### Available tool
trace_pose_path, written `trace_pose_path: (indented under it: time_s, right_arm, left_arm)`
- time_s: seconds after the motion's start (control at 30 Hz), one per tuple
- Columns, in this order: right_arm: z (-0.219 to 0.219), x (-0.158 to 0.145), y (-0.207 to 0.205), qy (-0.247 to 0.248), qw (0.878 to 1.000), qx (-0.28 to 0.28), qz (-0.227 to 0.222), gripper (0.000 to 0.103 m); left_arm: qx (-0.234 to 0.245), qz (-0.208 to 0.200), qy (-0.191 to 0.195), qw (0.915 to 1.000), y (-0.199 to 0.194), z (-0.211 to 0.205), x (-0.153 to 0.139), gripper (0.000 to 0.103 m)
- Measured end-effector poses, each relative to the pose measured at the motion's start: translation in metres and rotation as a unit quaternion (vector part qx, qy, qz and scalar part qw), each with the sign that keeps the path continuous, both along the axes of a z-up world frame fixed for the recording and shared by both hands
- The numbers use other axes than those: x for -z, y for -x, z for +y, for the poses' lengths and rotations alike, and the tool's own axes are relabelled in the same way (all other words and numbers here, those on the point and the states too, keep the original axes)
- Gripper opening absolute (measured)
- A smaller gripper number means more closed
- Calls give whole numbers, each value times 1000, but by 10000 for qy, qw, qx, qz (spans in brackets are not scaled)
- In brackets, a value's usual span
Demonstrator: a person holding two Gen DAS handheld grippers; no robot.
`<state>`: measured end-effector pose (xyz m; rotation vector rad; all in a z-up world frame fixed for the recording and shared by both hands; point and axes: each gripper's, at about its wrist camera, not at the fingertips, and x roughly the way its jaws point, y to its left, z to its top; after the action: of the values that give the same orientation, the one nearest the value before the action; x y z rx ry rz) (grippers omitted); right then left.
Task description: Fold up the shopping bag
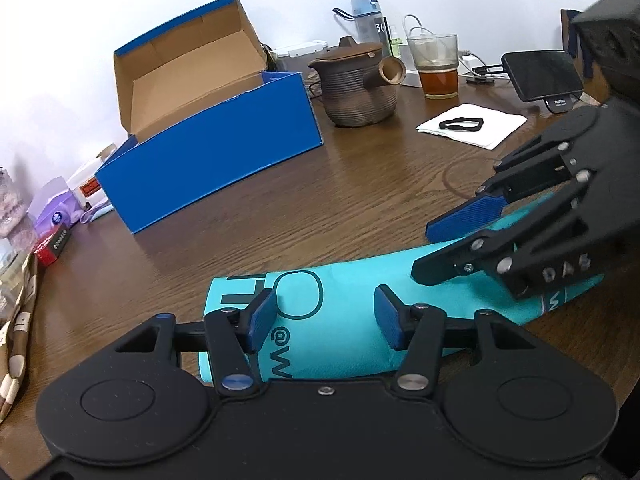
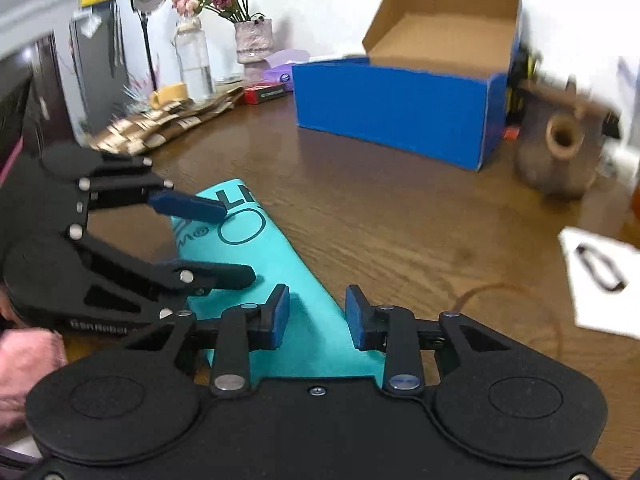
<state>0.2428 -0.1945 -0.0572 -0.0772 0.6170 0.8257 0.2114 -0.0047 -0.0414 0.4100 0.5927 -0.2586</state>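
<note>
While the teal shopping bag (image 1: pixel 352 312) lies flat on the wooden table (image 1: pixel 320 200) as a long narrow strip, both grippers sit over it, one toward each end. Left gripper (image 1: pixel 326 322): jaws parted, pads either side of the printed lettering, bag surface showing between them, nothing pinched as far as the wrist view shows. Looks like it hovers or rests low to pin that end so the strip won't slide.

Right gripper (image 2: pixel 317 317): jaws parted too, narrower gap, teal fabric passing under and between the pads, pads not pressing on it. Whether the tips touch the cloth I cannot tell. From the left wrist view it comes in ahead and to the right of the left tool, angled down onto the far part of the strip.

Bag already reads as folded lengthwise; likely the next fold is end over end, which would explain one tool at each end, one to anchor, one to lift.

Clutter sits well beyond both tools: blue shoe box (image 1: pixel 208 136) ahead-left of the left tool, brown teapot (image 1: pixel 356 84) ahead, glass of tea (image 1: pixel 438 68) and white napkin (image 1: pixel 472 124) ahead-right. None near the bag. Right wrist view is motion-blurred at its right edge.
</note>
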Motion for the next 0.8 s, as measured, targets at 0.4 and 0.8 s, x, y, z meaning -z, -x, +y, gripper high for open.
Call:
trace_pose_path:
  time_s: [0.4,0.8]
  right_arm:
    - [11,3,25,125,9979,-529,-364,35]
    - [26,2,64,432,9936,-516,-909,34]
  left_arm:
    - [-105,-47,-80,9999,31,6,2,54]
    - [-140,-372,-533,9978,68,1,-1,65]
